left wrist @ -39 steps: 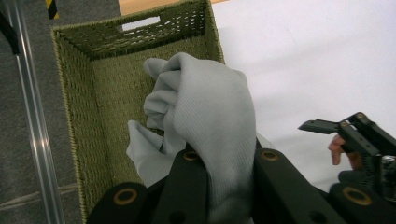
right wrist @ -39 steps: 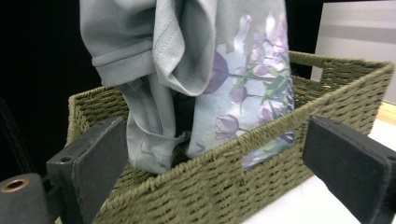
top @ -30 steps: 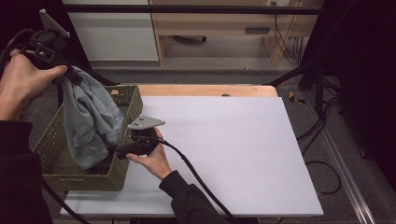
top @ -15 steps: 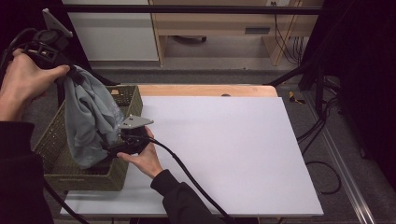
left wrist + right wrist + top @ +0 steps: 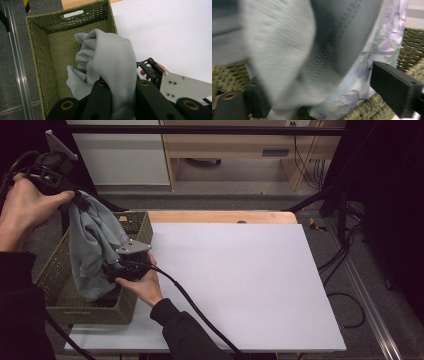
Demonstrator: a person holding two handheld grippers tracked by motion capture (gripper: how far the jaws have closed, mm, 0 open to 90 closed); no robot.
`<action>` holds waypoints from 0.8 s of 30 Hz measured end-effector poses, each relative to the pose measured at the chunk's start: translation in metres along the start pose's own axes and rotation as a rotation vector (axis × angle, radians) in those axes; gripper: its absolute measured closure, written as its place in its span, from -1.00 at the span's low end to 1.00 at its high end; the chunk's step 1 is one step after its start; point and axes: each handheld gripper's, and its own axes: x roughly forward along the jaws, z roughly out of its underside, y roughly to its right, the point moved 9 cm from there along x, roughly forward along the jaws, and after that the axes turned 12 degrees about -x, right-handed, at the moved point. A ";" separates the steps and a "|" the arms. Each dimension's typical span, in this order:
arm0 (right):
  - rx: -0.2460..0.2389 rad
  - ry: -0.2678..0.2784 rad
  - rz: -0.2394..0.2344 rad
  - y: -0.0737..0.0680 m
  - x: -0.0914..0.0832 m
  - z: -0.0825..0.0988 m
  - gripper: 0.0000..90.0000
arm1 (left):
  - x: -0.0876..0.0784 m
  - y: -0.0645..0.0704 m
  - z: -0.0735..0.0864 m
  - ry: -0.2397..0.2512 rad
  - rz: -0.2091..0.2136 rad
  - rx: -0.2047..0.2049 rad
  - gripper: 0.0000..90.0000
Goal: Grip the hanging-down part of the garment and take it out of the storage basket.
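Grey ribbed cloth (image 5: 90, 247) hangs in a long vertical drape from the left gripper (image 5: 75, 202), whose jaws are clamped shut on its top bunch; in the left gripper view the fabric (image 5: 110, 65) spills out from between the black jaws toward the basket below. Its long axis runs straight down, with the lower end trailing into the woven olive basket (image 5: 132, 222) at the table's left edge.

Lower down, the right gripper (image 5: 112, 270) comes in from the right side of the hanging cloth, at the basket's right wall. Its jaws have just been closing a little but stand wide, one to each side of the fabric (image 5: 277, 50) in the right gripper view, with the pads not yet pressing on it. So the cloth lies directly ahead of and between those jaws, and the right hand is the nearer one to the free lower part.

Behind the grey knit, a pale cloth with a purple flower print (image 5: 384, 42) hangs or lies against the basket's coarse weave; whether it belongs to the same piece I cannot tell. The white table top (image 5: 250, 280) to the right is smooth and matt.
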 end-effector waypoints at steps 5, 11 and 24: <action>-0.025 -0.011 0.047 0.007 0.002 0.002 -0.11 | 0.001 0.002 0.000 0.000 0.002 0.007 0.92; -0.028 -0.026 0.049 0.016 0.001 0.005 0.82 | 0.005 0.006 0.000 -0.008 -0.003 0.020 0.92; -0.072 -0.003 -0.028 0.013 -0.020 -0.006 0.98 | 0.002 0.003 -0.003 0.019 0.012 0.006 0.92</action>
